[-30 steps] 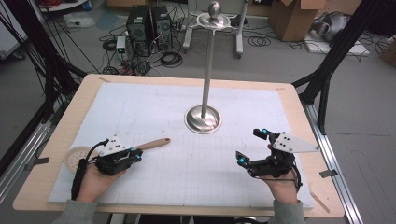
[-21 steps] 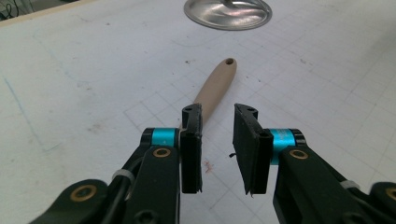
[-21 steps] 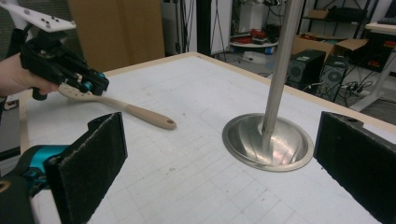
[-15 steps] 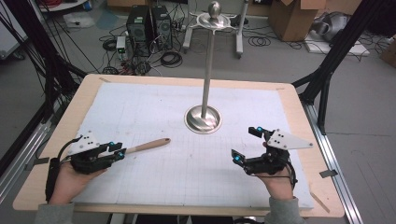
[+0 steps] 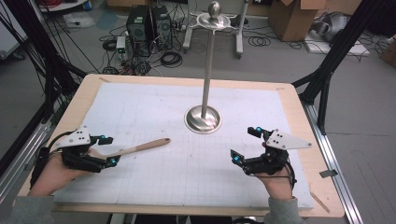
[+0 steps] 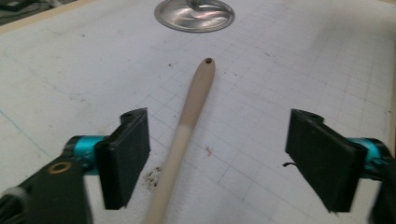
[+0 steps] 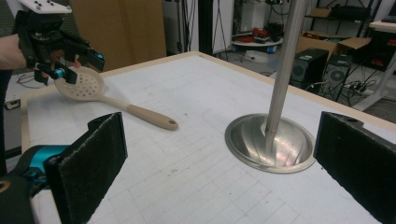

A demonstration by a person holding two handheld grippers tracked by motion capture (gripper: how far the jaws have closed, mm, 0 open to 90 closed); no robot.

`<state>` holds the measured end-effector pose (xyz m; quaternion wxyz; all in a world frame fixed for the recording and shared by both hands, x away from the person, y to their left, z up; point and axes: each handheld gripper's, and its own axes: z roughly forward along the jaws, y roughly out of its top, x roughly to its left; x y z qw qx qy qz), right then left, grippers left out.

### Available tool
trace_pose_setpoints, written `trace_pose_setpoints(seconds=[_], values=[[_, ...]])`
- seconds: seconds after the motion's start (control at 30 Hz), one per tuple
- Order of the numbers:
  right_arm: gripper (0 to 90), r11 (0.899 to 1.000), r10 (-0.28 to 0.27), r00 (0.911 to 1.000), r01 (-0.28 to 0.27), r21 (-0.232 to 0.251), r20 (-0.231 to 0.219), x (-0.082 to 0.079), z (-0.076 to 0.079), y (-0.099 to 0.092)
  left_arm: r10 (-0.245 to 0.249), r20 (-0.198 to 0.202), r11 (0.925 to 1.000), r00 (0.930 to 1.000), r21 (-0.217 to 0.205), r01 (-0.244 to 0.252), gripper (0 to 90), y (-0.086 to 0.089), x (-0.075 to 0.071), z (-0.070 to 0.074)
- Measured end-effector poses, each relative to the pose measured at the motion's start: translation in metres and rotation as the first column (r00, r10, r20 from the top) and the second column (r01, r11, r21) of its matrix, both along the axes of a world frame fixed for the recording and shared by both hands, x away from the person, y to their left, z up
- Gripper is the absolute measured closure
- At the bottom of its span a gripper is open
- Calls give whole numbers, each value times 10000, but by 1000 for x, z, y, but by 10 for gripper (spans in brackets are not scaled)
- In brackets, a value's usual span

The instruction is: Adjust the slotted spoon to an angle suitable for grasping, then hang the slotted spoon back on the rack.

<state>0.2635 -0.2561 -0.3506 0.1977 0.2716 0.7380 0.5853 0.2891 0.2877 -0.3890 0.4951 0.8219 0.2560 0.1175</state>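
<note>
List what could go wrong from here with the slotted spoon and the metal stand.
1. The left gripper has just been opening, and the slotted spoon lies loose between its jaws. Its round head looks slightly raised in the right gripper view, so it may rock or roll on the mat.
2. The spoon's handle tip points toward the stand. A careless regrasp might push it into the base.
3. The stand's pole is tall and slim, so a bump from the right gripper might tip it.
</note>
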Motion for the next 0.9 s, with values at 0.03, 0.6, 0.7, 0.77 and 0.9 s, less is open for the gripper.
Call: trace_pose_setpoints(seconds=[0.03,0.6,0.7,0.77,0.9], values=[[16,10000,0,10000,0,0,0,0,0,0,0,0,10000,10000,0,0,128,0,0,0],[16,9999,75,10000,-75,-68,-62,0,-1,1,-391,-21,9908,9992,1296,390,142,16,17,10],[16,9999,100,9999,-100,-60,-20,0,-1,1,-482,-160,9893,9987,1370,499,154,16,20,9],[16,10000,69,9999,-69,-39,-101,0,-1,0,-613,-243,9873,9978,1451,641,183,14,22,7],[16,10000,47,10000,-48,-50,-47,0,-1,-1,-664,-528,9822,9964,1724,746,228,12,24,3]])
